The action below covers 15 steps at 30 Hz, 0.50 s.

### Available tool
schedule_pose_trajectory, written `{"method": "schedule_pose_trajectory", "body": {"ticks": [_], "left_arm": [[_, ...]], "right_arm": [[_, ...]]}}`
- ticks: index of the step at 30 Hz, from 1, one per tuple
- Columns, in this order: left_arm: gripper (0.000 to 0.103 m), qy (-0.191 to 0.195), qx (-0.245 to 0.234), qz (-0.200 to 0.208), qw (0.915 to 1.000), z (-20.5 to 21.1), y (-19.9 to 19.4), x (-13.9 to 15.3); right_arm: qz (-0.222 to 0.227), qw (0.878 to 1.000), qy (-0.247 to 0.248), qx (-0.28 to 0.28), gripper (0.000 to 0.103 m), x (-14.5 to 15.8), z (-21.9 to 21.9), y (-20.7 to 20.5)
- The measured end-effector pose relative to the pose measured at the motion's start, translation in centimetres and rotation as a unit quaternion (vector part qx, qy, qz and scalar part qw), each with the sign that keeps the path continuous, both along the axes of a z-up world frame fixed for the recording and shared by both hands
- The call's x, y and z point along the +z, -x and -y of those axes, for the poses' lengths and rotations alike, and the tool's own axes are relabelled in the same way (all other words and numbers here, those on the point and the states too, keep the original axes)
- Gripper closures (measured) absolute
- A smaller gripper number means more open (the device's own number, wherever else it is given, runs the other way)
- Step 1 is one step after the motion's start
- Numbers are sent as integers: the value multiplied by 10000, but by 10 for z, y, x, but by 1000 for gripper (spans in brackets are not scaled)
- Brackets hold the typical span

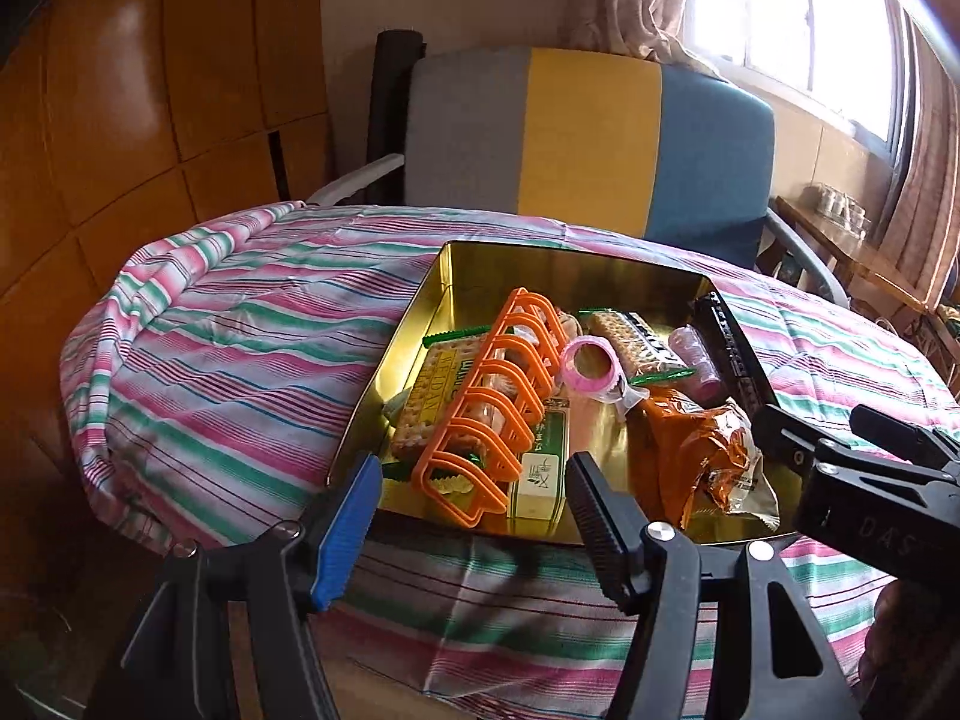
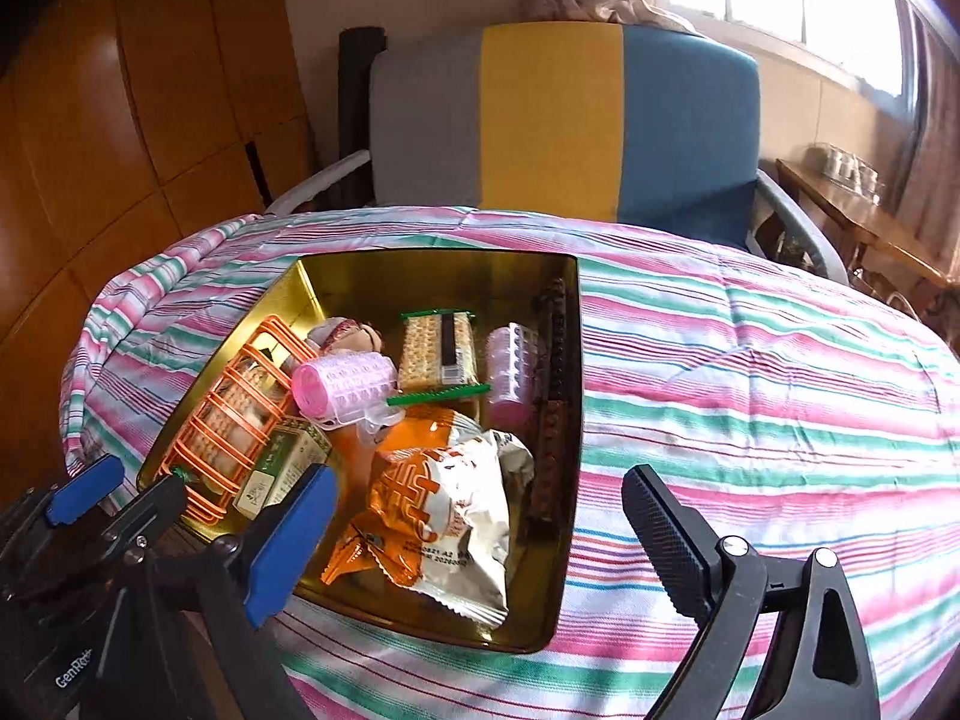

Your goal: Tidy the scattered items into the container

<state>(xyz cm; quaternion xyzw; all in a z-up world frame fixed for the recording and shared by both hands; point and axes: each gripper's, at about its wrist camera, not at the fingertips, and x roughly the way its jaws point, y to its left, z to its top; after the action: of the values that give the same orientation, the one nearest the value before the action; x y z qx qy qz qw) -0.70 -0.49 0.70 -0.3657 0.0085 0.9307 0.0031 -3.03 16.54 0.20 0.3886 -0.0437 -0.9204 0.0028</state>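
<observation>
My left gripper [image 1: 474,516] hangs wide and empty at the near edge of the tin [image 1: 540,264], my right gripper [image 2: 480,546] likewise wide and holding nothing over the tin's near end. The tin sits on the striped cloth [image 2: 750,372] covering the counter. Inside lie the orange rack [image 1: 492,390], cracker packs [image 2: 435,348], a pink roller [image 2: 345,390], a second roller [image 2: 510,369] by the right wall, a green box [image 1: 540,462] and the orange snack bag [image 2: 438,510]. A chair [image 2: 552,120] stands behind.
</observation>
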Motion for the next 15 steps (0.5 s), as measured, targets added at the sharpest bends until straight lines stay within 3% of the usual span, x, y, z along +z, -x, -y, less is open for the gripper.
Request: {"method": "schedule_pose_trajectory", "body": {"ticks": [6,10,15], "left_arm": [[41,170,394,-134,9990,0,-12,7],[55,135,372,4,9992,0,-11,7],[57,194,291,154,9993,-4,-12,2]], "right_arm": [[-98,9997,-168,-133,1,3,1,-14],[-81,9997,-219,-88,1,2,5,-18],[-96,9995,-297,6,1,1,13,-20]]}}
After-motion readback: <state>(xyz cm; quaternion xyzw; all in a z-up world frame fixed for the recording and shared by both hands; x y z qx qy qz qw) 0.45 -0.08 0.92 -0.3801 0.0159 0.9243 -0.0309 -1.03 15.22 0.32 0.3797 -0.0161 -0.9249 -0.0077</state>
